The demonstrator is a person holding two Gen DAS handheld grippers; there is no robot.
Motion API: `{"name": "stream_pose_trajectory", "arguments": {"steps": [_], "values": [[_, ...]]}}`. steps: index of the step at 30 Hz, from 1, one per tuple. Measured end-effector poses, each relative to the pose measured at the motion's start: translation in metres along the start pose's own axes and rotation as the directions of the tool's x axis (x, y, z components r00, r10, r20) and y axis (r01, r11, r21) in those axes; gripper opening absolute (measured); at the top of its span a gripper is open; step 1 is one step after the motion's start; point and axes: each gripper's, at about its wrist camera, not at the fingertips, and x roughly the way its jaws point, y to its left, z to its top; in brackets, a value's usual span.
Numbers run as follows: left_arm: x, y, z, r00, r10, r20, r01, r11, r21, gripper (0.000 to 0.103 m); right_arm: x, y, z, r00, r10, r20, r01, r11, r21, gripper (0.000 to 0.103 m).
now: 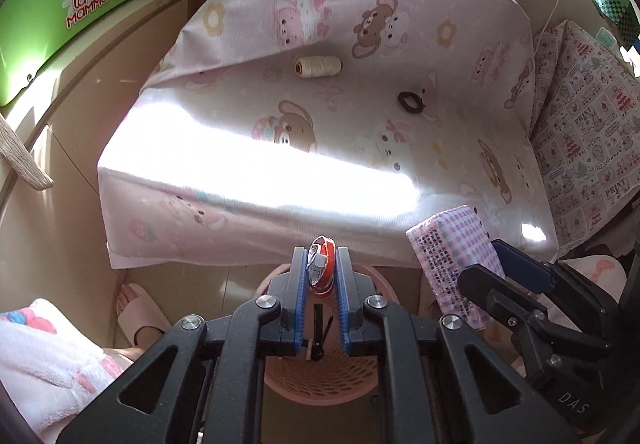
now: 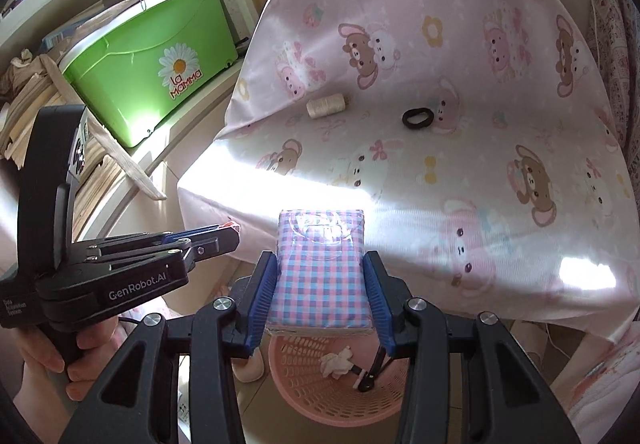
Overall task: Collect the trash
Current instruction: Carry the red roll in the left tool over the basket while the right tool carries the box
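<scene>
My left gripper (image 1: 322, 264) is shut on a crumpled red and white wrapper (image 1: 321, 264) and holds it above the pink mesh basket (image 1: 320, 380) on the floor. My right gripper (image 2: 322, 264) is shut on a pink and blue checked tissue pack (image 2: 322, 268), also above the basket (image 2: 304, 400); the pack shows in the left wrist view (image 1: 454, 264). The basket holds a crumpled white tissue (image 2: 336, 362) and a black clip (image 2: 366, 380). A spool of cream thread (image 2: 326, 105) and a black hair tie (image 2: 417, 118) lie on the pink cartoon-print cloth.
The cloth-covered table (image 2: 460, 179) stands just beyond the basket. A green La Mamma bin (image 2: 152, 59) sits on a shelf to the left. A patterned cushion (image 1: 580, 131) lies to the right. My slippered foot (image 1: 140, 308) is by the basket.
</scene>
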Motion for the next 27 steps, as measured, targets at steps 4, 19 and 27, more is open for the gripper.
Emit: {"name": "stream_pose_trajectory", "arguments": {"steps": [4, 19, 27], "values": [[0.012, 0.010, -0.004, 0.998, -0.028, -0.061, 0.025, 0.998, -0.061, 0.013, 0.012, 0.001, -0.009, 0.996, 0.039, -0.079, -0.039, 0.999, 0.006, 0.047], [0.095, 0.024, -0.024, 0.941, 0.041, -0.336, -0.089, 0.988, -0.128, 0.013, 0.120, -0.012, -0.069, 0.913, -0.101, -0.395, 0.103, 0.995, -0.017, 0.048], [0.147, 0.032, -0.044, 0.873, 0.121, -0.472, -0.188, 0.977, -0.098, 0.013, 0.185, -0.033, -0.110, 0.822, -0.132, -0.554, 0.166, 0.986, 0.012, 0.048]]}}
